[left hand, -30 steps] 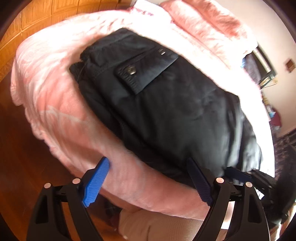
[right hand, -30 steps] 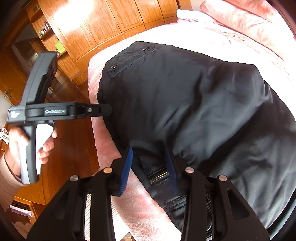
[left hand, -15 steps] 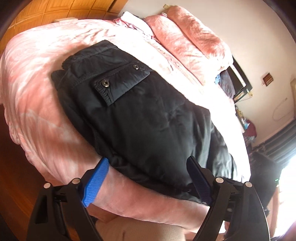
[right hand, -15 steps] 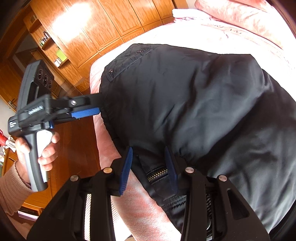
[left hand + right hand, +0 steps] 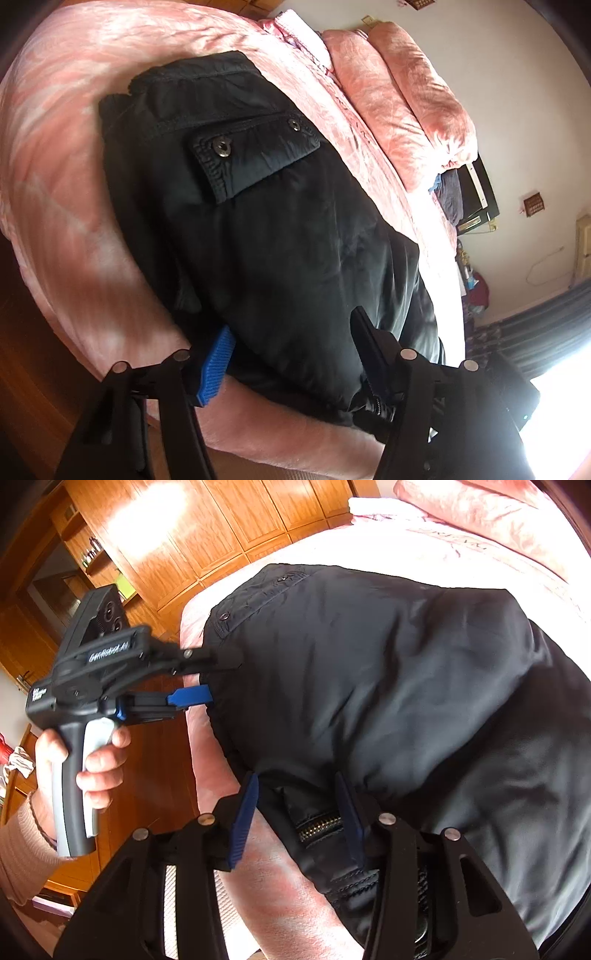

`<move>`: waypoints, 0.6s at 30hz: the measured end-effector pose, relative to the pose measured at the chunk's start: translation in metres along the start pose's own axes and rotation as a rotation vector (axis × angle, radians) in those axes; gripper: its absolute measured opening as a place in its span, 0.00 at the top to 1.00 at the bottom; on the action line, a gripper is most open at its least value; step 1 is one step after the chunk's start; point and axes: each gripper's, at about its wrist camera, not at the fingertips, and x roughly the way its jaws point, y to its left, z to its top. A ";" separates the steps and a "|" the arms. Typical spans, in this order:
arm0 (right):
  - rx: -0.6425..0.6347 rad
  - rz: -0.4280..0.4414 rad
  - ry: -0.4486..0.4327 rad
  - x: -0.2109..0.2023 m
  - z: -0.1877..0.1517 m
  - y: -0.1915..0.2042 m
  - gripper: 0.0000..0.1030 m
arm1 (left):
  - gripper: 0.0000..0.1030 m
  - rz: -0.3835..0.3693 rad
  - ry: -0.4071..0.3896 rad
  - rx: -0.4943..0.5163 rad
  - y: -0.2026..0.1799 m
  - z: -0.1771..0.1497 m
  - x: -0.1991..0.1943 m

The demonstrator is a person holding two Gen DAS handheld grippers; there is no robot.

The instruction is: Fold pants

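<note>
Left wrist view: black pants point(image 5: 288, 236) lie between the left gripper point(image 5: 291, 347) fingers, just closing, still spread

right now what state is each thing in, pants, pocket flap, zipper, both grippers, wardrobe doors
pants, folded over, lying on the pink bedspread
pocket flap, snapped shut
hem zipper, zipped where visible
left gripper, jaws just been closing around the pants' edge, pad pressure unclear
right gripper, jaws just been opening, hem between them, one pad clear of the fabric
wardrobe doors, closed
</note>
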 end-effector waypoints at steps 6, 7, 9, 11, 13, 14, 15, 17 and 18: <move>-0.020 -0.014 0.006 0.002 0.001 0.004 0.54 | 0.89 0.022 -0.003 -0.099 0.013 0.008 0.017; -0.014 -0.010 0.007 0.001 0.002 0.004 0.54 | 0.93 0.032 -0.010 -0.097 0.011 0.007 0.016; -0.006 -0.001 0.007 -0.001 0.003 0.003 0.54 | 0.96 0.048 -0.046 -0.074 0.002 0.002 0.007; -0.001 0.008 0.007 -0.004 0.004 0.003 0.54 | 0.96 0.098 -0.068 -0.029 -0.011 -0.005 -0.002; 0.000 -0.005 0.003 -0.007 0.004 0.001 0.50 | 0.96 0.125 -0.074 -0.030 -0.012 -0.011 -0.007; 0.001 -0.012 0.003 -0.008 0.004 -0.001 0.50 | 0.96 0.149 -0.069 -0.032 -0.009 -0.014 -0.004; 0.007 -0.014 0.006 -0.008 0.004 -0.003 0.50 | 0.96 0.164 -0.061 -0.034 -0.004 -0.016 0.002; 0.028 -0.005 0.002 -0.009 0.005 -0.009 0.50 | 0.96 0.164 -0.055 -0.011 0.002 -0.015 0.014; 0.039 -0.008 0.002 -0.010 0.005 -0.010 0.50 | 0.96 0.165 -0.054 -0.008 0.002 -0.013 0.014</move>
